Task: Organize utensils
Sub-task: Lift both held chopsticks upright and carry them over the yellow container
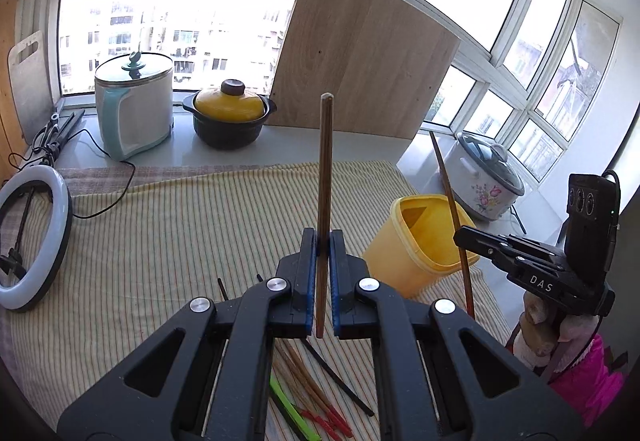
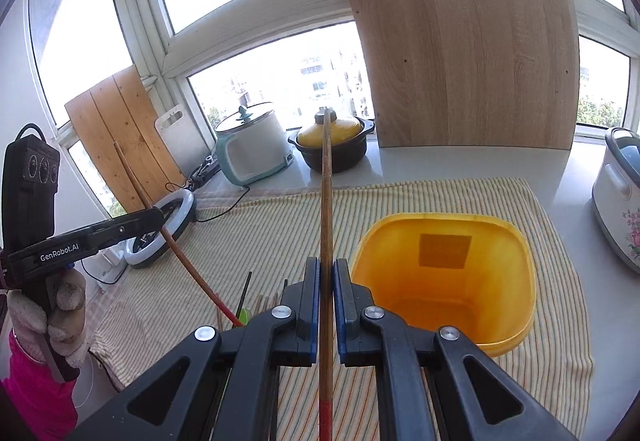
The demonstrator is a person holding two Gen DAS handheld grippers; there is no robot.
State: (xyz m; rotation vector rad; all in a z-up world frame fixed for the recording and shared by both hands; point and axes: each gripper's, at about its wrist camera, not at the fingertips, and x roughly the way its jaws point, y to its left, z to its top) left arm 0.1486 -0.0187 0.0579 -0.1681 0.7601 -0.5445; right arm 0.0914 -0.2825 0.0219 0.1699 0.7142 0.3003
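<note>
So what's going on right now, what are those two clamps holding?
Left hand-held gripper shut on a brown wooden chopstick. Right hand-held gripper shut on a red-tipped wooden chopstick. Empty yellow plastic tub just ahead, nothing blocking it.

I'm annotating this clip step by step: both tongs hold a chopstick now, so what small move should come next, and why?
Probably carry the right tongs over the yellow bin and lower their chopstick in. The bin is open, looks empty and sits just right of them; the left tongs with their chopstick could follow.
</note>
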